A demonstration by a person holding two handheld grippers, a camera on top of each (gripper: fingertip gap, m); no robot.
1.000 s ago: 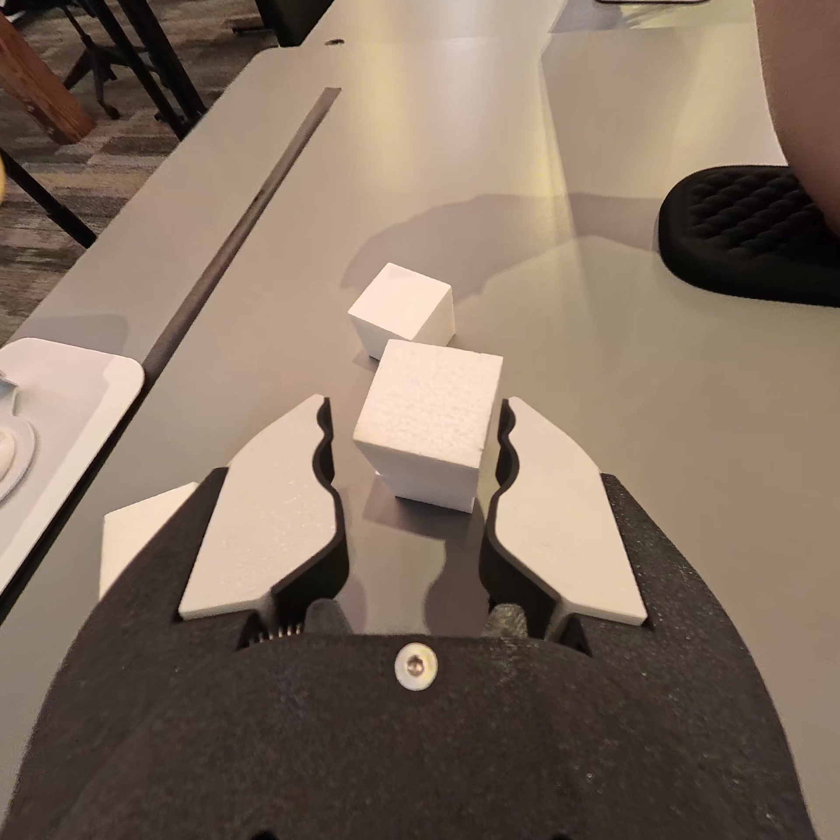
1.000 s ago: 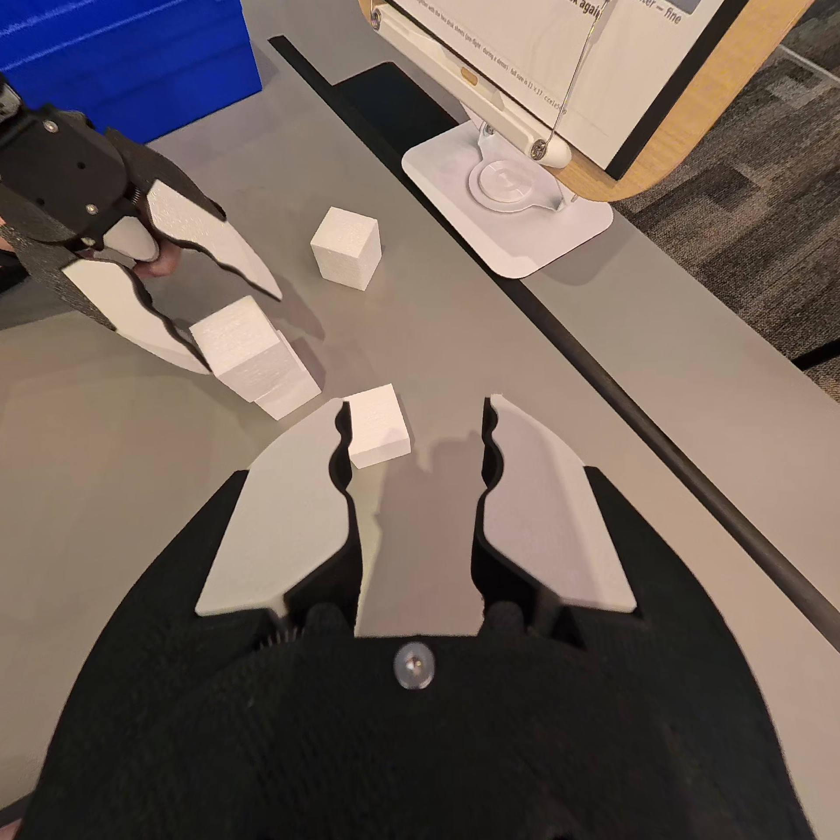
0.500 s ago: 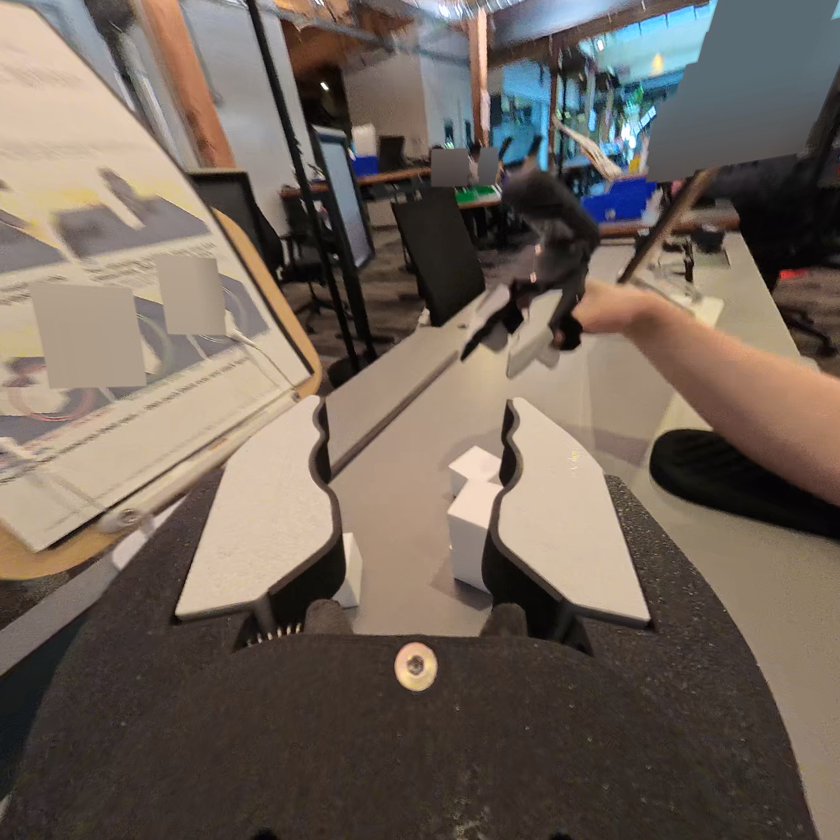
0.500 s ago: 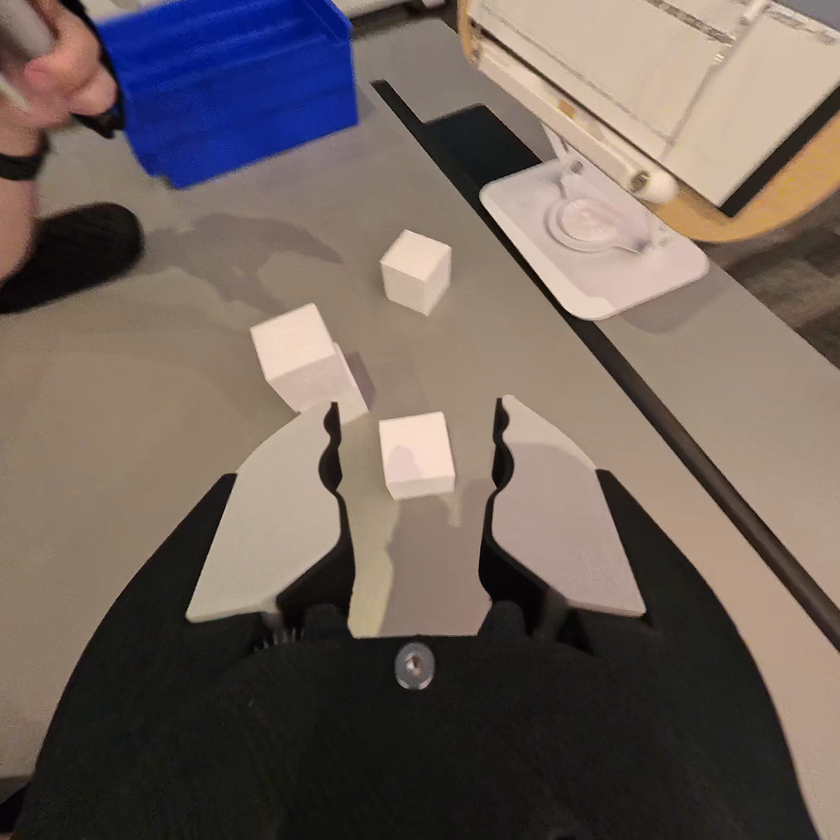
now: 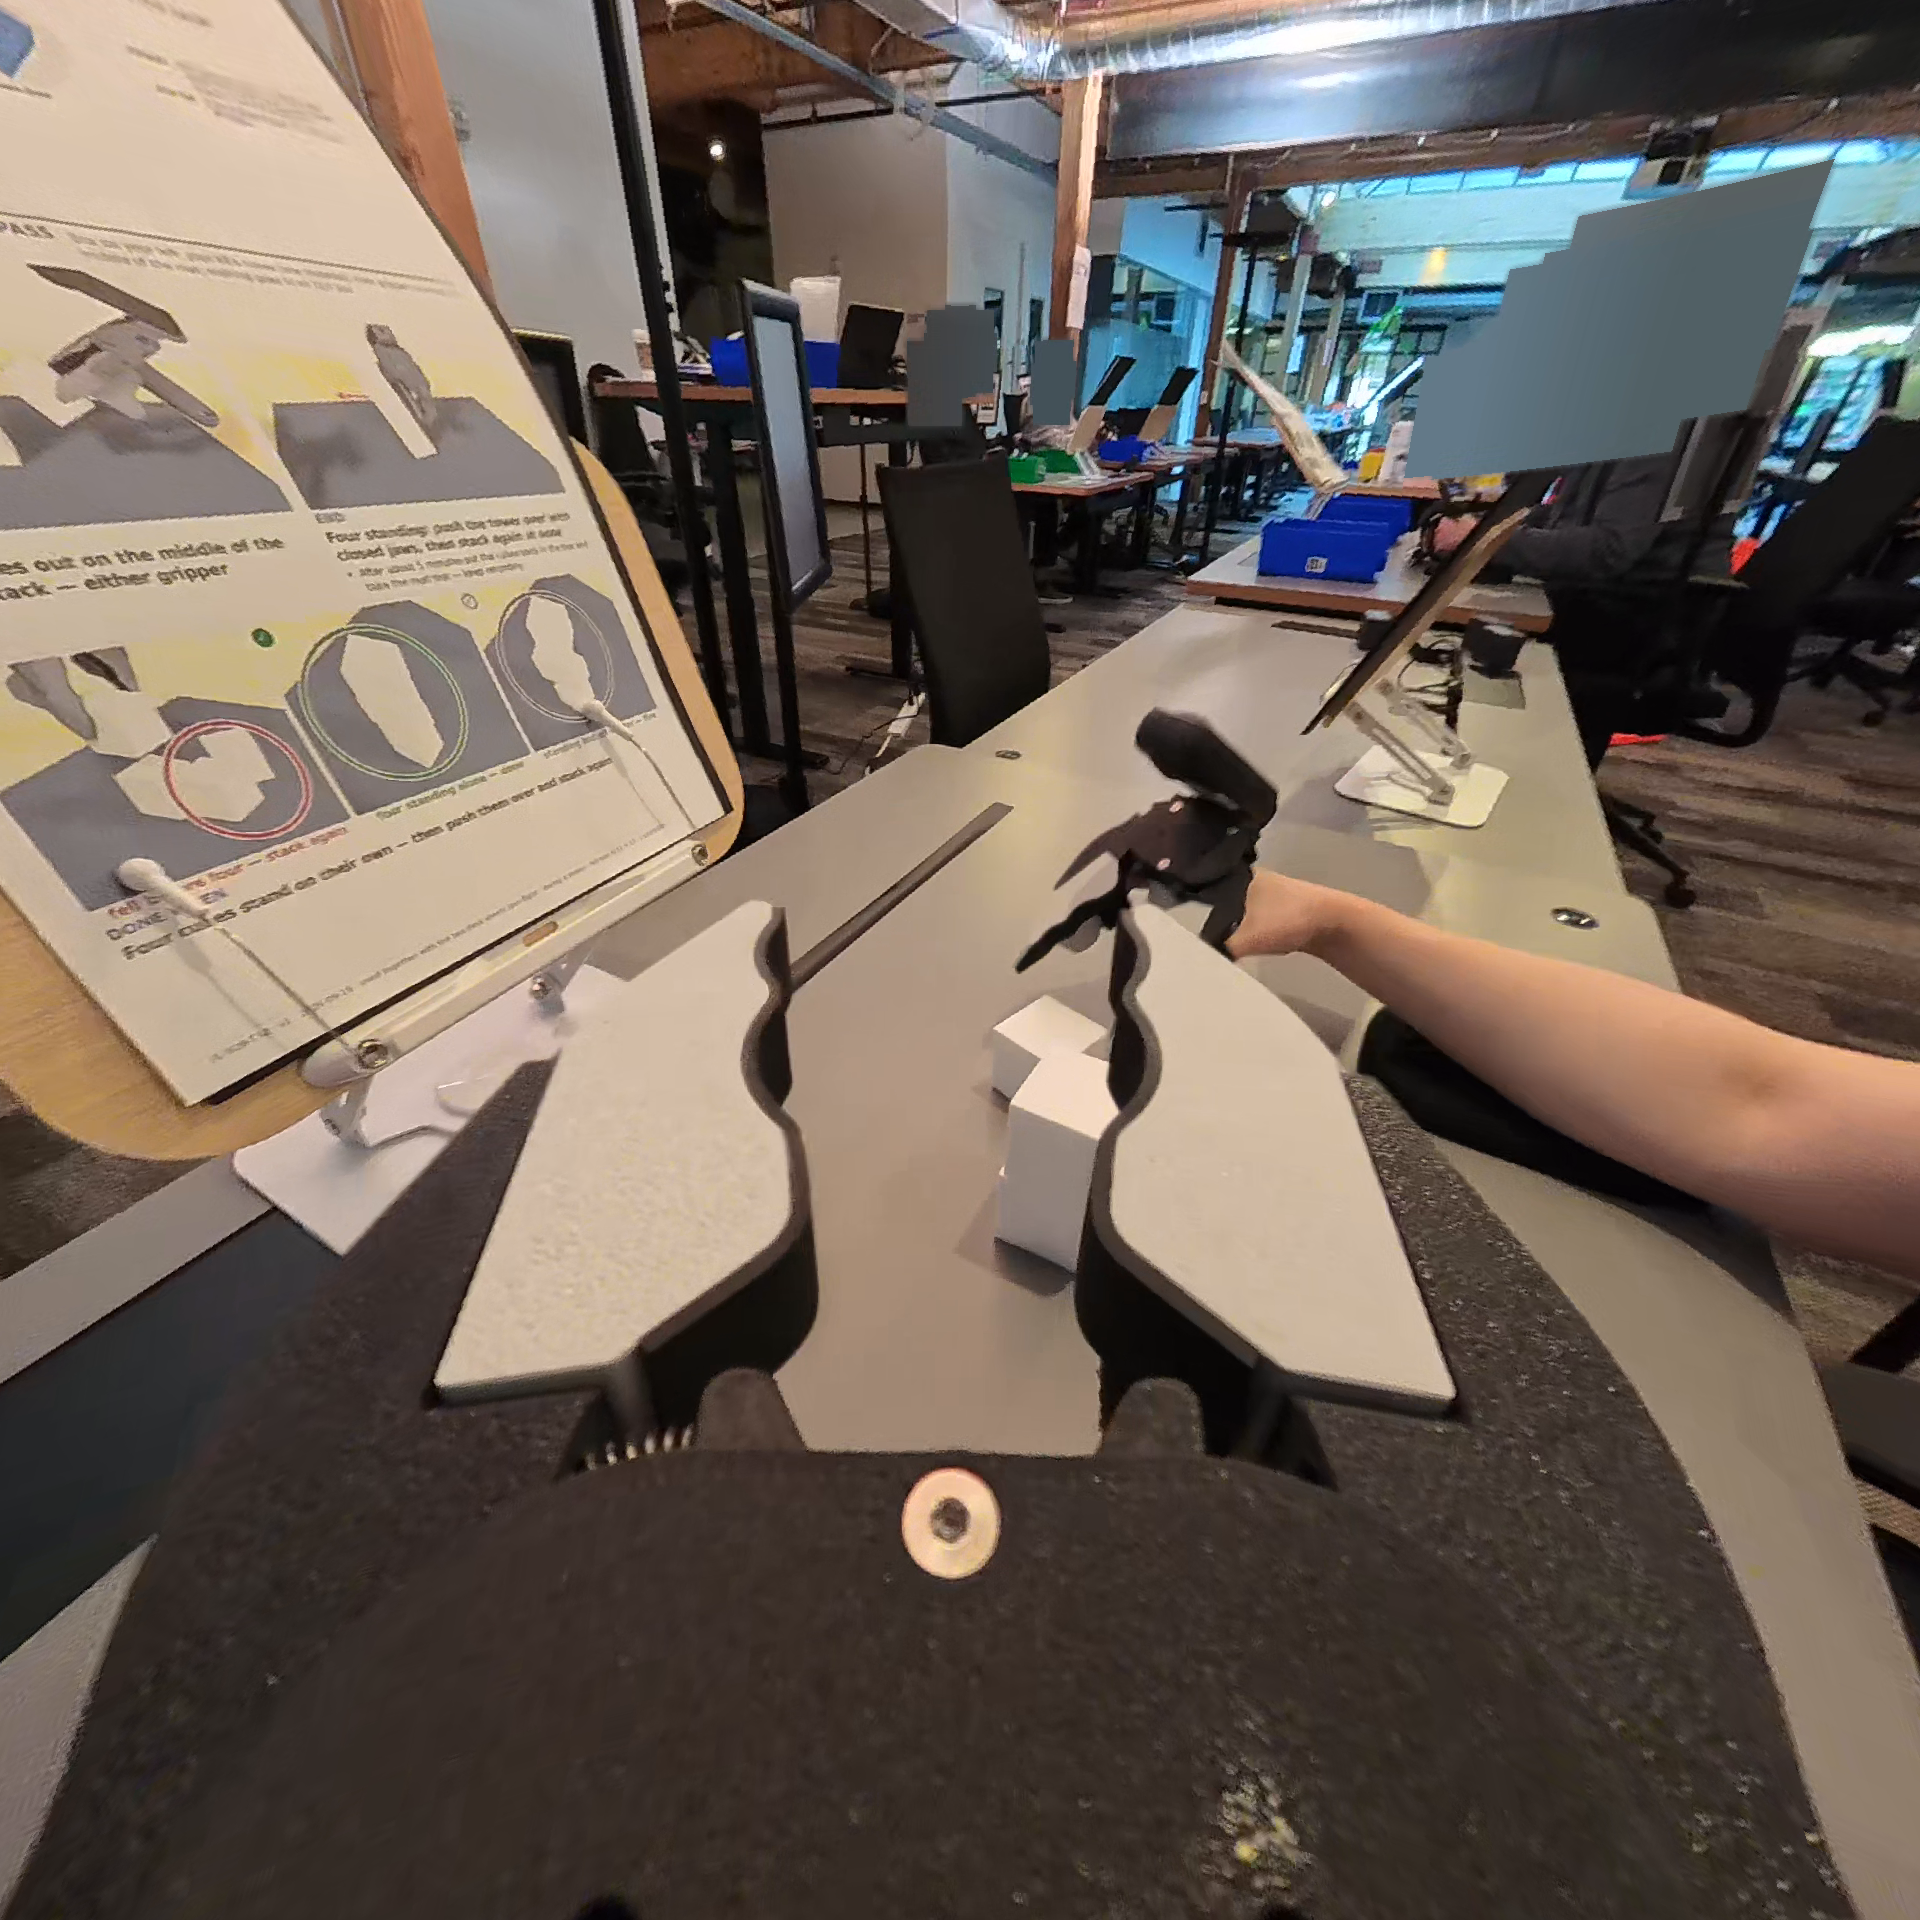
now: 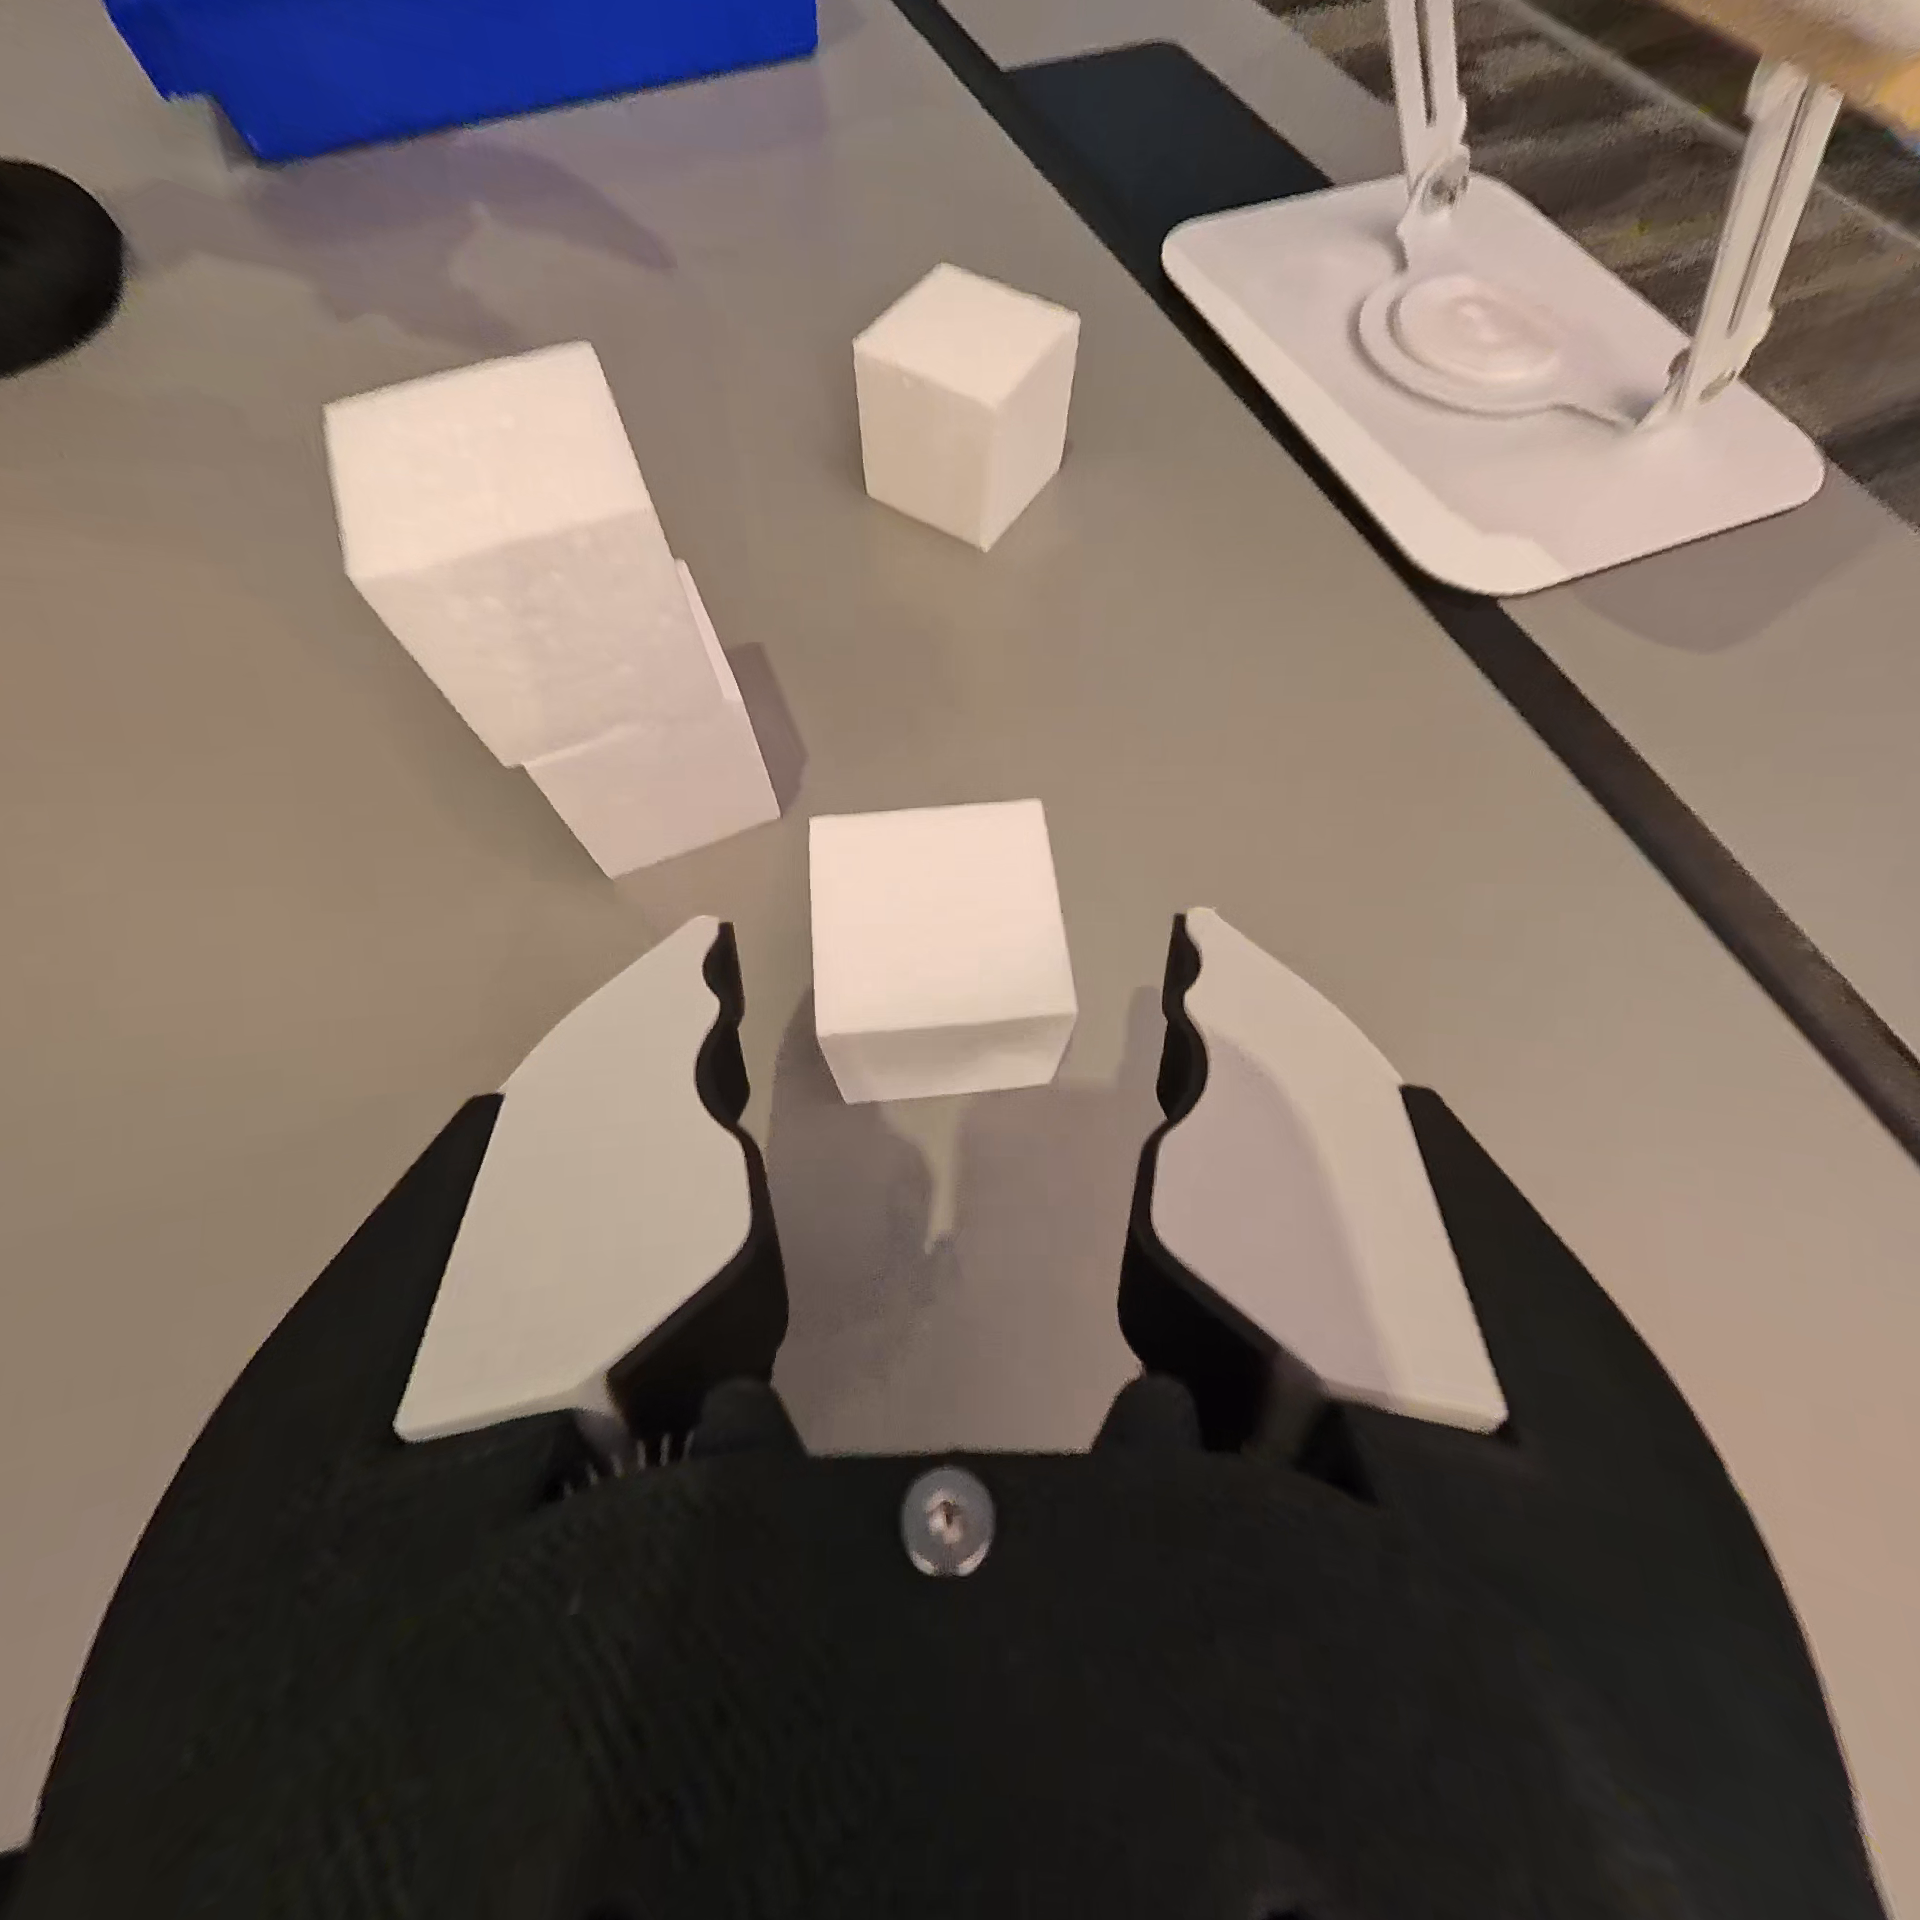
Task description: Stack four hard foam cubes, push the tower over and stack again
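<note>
We are lining the right gripper (image 6: pixel 951 940), jaws spread and empty, around the loose cube (image 6: pixel 935 935); it needs centring before clamping. Left gripper (image 5: pixel 951 935) is released, idling.

Black tongs (image 6: pixel 951 935), pale wavy fingers (image 6: pixel 1309 1174), silver screw (image 6: pixel 945 1525)

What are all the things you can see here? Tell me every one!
foam cubes: four, white, on the table; two stacked, two loose
table: one, grey
bin: one, blue, far edge of the table
instruction board: one, white on wood, on a white stand
pad: one, black, at the left edge
left hand-held gripper: one, black and white, open
right hand-held gripper: one, black and white, open, nearest cube in front
forearm: one, holding the right hand-held gripper
</note>
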